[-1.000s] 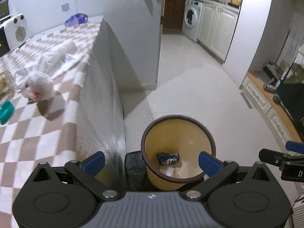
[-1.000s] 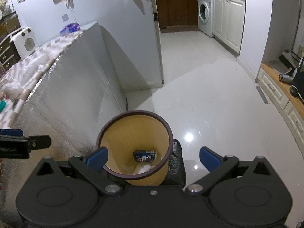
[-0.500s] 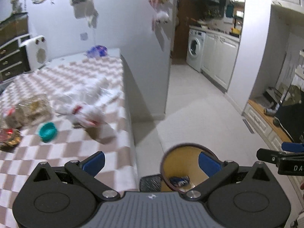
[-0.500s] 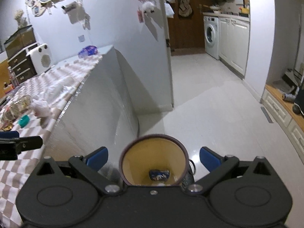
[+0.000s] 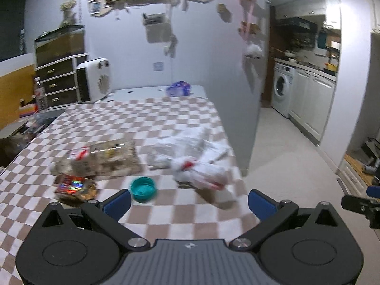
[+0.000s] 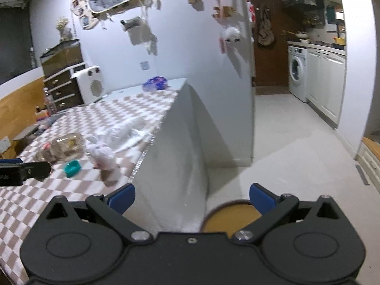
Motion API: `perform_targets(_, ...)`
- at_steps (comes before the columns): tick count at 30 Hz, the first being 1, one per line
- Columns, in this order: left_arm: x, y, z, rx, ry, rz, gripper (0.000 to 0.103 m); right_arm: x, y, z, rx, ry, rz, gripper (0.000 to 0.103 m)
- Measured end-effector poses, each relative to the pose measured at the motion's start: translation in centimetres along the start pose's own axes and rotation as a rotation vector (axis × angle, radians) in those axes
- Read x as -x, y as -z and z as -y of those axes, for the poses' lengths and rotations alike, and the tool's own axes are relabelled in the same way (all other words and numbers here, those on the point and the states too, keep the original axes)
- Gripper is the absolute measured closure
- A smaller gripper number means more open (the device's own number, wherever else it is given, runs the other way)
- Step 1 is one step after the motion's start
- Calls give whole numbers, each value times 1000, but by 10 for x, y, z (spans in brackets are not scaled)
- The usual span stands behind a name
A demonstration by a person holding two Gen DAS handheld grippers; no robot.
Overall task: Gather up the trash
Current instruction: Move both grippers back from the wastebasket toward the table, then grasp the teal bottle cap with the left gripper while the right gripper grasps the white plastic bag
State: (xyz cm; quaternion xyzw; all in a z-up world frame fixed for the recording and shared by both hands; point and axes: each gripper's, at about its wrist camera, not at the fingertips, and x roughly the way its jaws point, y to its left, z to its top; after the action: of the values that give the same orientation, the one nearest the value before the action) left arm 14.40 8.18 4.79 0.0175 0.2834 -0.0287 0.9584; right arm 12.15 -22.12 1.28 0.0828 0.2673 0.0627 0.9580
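We hold the left gripper [image 5: 188, 200] wide and empty above the near edge of the checked table [image 5: 166, 123]; the right gripper [image 6: 192, 198] is equally wide and empty, off the table's corner. The trash lies ahead of the left gripper: a teal lid [image 5: 143, 188] at 11 o'clock, just beyond the left fingertip; a crumpled white wrapper with red marks [image 5: 201, 173] at 12 to 1 o'clock; a white plastic bag [image 5: 187, 147] behind it, touching it; a clear bag of brownish contents [image 5: 104, 158] and a shiny red packet [image 5: 74, 187] at 10 o'clock.

The step in hand, we judge, is the reach for the next piece. The crumpled wrapper lies nearest the line between the fingers, so we would lower over it with the jaws wide, straddle its bulk, and close firmly, since soft plastic will give and may drag the bag beside it. The lid is flat and low; it calls for a steeper, edge-on approach.

The left view alone shows the red packet and how the pieces lie. The right view alone shows the bin [image 6: 229, 218] on the floor at 5 o'clock, beside the table's grey side, and the left gripper's finger at 9 o'clock
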Motion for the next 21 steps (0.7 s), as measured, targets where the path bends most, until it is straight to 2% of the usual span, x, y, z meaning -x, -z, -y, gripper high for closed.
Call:
perform_targets(6, -26, -5, -41, 50, -44, -3, 0, -18, -7, -30, 17, -39, 22, 0)
perform_targets(11, -65, -3, -67, 99, -34, -34, 0, -36, -16, -45, -5, -100, 46, 0)
perform_targets(15, -98, 0, -78, 134, 8, -64, 0, -52, -21, -55, -15, -118, 36, 0)
perform_targets(18, -119, 4, -78, 114, 8, -68, 0, -64, -21, -65, -8, -91, 62, 0)
perform_targets(21, -131, 11, -73, 69, -22, -28, 0, -76, -24, -75, 6, -100, 50, 0)
